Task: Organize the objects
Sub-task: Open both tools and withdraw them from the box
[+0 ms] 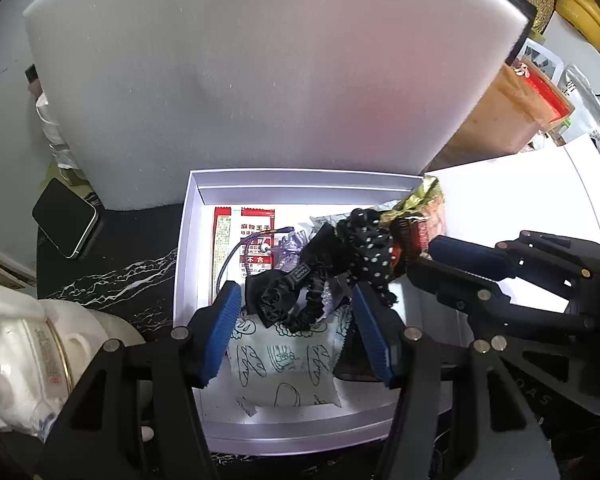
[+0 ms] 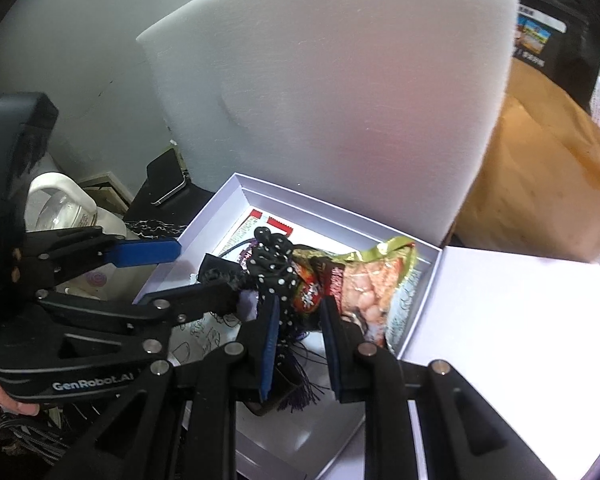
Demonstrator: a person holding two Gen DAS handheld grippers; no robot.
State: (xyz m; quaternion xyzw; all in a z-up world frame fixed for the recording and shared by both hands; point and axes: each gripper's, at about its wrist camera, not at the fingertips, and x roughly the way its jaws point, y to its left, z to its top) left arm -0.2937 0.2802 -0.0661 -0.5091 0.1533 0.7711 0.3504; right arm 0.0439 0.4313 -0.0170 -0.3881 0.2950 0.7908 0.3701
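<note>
The white box [image 1: 188,240] on the dark marbled bench [image 1: 112,280] is taken as the landmark. Nearest the left camera, the left claw [image 1: 296,332] is held over the front half of the box with its blue pads spread wide and nothing between them; under it lies a white pouch [image 1: 284,368] printed with line drawings, and just behind that a black fabric scrunchie [image 1: 284,300]. The right claw [image 2: 300,340] enters from the right side of the box; its pads stand fairly close together around a black polka-dot scrunchie [image 2: 272,268] and the edge of a snack packet [image 2: 364,284], but whether either is actually pinched cannot be told. Dark tassel threads [image 2: 300,392] hang between its fingers. Toward the back wall of the box a red-and-white sachet [image 1: 240,240] lies flat, with a thin cord [image 1: 236,252] looped over it. Behind the box a white foam slab [image 1: 240,80] stands upright, and to the left of the box a phone [image 1: 64,220] rests on the bench. The likely trouble is judged to be snagging: if the right claw is lifted, the tangled scrunchies, threads and cord could be dragged out together. The two claws are near each other and could collide, and the packet leaning on the right wall of the box could be tipped out.
</note>
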